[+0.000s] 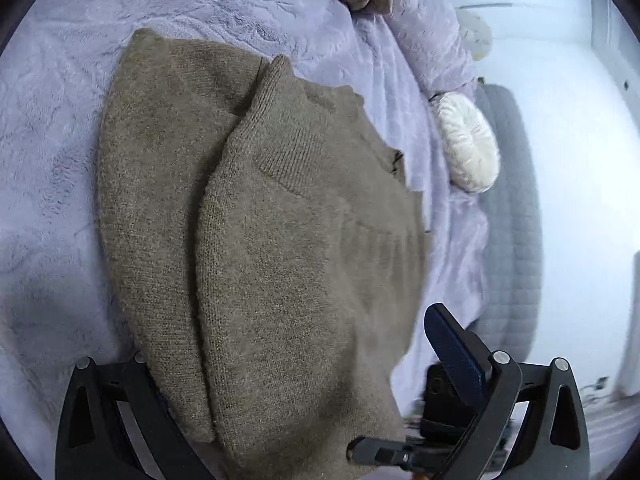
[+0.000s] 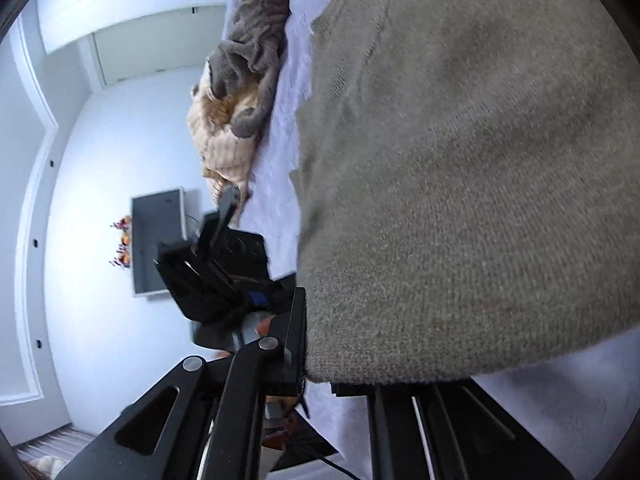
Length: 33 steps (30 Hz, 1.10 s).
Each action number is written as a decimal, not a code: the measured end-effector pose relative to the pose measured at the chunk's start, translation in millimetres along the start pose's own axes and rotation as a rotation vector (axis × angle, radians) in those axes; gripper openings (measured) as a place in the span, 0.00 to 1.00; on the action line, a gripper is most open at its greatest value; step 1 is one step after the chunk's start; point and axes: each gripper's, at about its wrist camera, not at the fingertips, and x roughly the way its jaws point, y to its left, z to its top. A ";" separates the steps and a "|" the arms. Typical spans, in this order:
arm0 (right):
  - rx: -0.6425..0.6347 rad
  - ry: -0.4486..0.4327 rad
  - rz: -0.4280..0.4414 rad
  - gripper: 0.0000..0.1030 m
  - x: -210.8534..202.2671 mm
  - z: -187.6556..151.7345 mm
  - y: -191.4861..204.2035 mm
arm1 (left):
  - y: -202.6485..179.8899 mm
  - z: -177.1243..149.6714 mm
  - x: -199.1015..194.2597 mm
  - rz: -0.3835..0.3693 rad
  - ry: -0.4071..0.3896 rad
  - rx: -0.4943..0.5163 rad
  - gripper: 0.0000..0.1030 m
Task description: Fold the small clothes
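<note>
On the soft purple bed cover (image 1: 60, 120), half-folded brown sweater (image 1: 260, 220), right claw (image 2: 320, 380) pinching its edge, left claw (image 1: 304, 380) spread wide with sweater between, so could slip and unfold if tugged hard.

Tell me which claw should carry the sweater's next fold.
Right, likely. The right claw appears to pinch the olive knit sweater at its edge; the left claw stands wide open, gripping nothing.

Home bedroom — fluffy lilac bedspread (image 1: 60, 128), round cushion (image 1: 468, 144)
</note>
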 end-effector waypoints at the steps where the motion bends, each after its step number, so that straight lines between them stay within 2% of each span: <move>1: -0.025 0.034 -0.060 0.12 3.7 -4.1 -0.8 | -5.1 -0.9 3.8 0.054 -0.001 0.028 0.97; 5: -0.138 0.171 -0.260 0.15 5.1 -17.2 2.9 | -13.8 -6.3 11.5 0.193 -0.020 0.075 0.85; 7: -0.199 0.203 -0.332 0.15 -6.8 -19.7 9.7 | -14.5 -8.0 13.9 0.240 -0.031 0.081 0.78; 9: -0.253 0.182 -0.370 0.18 -26.9 -15.1 19.2 | -15.0 -9.2 15.1 0.285 -0.040 0.080 0.72; 10: -0.272 0.157 -0.388 0.26 -37.1 -10.0 23.5 | -14.2 -9.7 16.1 0.306 -0.042 0.082 0.67; 12: -0.313 0.070 -0.442 0.38 -58.4 4.5 31.7 | -8.0 -11.4 14.0 0.333 -0.048 0.089 0.65; 13: -0.340 0.022 -0.477 0.38 -66.5 13.3 34.8 | -6.9 -13.0 11.5 0.340 -0.053 0.091 0.65; 14: -0.363 -0.017 -0.532 0.36 -71.7 23.0 36.7 | -8.3 -13.6 12.3 0.351 -0.058 0.094 0.65; 15: -0.376 -0.044 -0.601 0.29 -73.5 33.3 36.2 | -9.0 -14.0 12.7 0.363 -0.061 0.096 0.65; 16: -0.391 -0.061 -0.664 0.15 -72.9 43.1 33.3 | -9.7 -14.4 13.3 0.381 -0.063 0.098 0.60; 18: -0.414 -0.066 -0.770 0.11 -64.6 59.1 24.0 | -12.9 -14.8 17.4 0.414 -0.071 0.103 0.54; 20: -0.423 -0.006 -0.839 0.09 -50.7 69.5 4.6 | -15.6 -16.6 17.7 0.416 -0.096 0.097 0.33; 21: -0.425 0.032 -0.852 0.08 -42.8 70.1 -5.9 | -17.5 -17.2 16.6 0.414 -0.109 0.091 0.29; 23: -0.484 0.032 -0.871 0.08 -36.1 64.3 -11.2 | -24.1 -19.6 11.3 0.410 -0.148 0.087 0.23; 26: -0.529 0.023 -0.878 0.08 -38.2 56.5 -7.0 | -41.2 -24.5 -1.8 0.374 -0.208 0.086 0.22; 30: -0.463 0.034 -0.771 0.08 -58.4 59.1 -10.5 | -82.2 -30.7 -15.2 0.316 -0.270 0.120 0.21; 33: -0.384 0.027 -0.678 0.09 -85.8 62.3 -15.6 | -121.4 -32.6 -9.8 0.288 -0.286 0.169 0.16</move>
